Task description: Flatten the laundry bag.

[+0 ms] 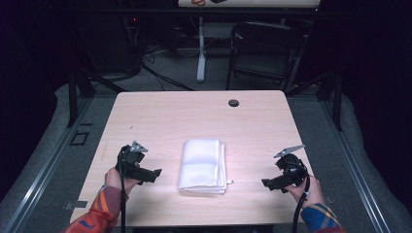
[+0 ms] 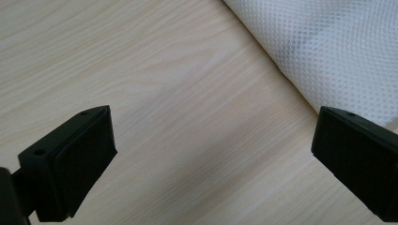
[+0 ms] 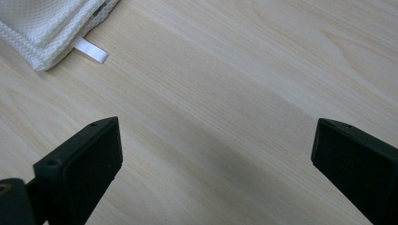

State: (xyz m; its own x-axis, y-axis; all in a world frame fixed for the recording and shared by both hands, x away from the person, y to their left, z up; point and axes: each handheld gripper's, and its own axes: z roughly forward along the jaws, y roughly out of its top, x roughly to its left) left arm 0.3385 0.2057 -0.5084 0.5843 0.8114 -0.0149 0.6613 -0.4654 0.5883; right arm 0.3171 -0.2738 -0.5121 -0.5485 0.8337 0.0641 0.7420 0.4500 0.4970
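A folded white mesh towel (image 1: 202,166) lies in the middle of the light wooden table (image 1: 194,116), nearer the front edge. To its left, my left gripper (image 1: 154,174) is held low over the wood, jaws wide open with nothing between them; the left gripper view has the towel's edge (image 2: 338,51) at the upper right. On the towel's right side my right gripper (image 1: 266,183) is open and empty too, pointing toward the towel. The right gripper view catches the towel's corner (image 3: 47,23) and its small white tag (image 3: 91,50) at the upper left.
A small dark round cap (image 1: 233,103) sits near the table's far edge. Beyond the table stand a black folding chair (image 1: 265,51) and a white desk leg (image 1: 201,48), with cables on the grey floor. Metal rails run along both sides of the table.
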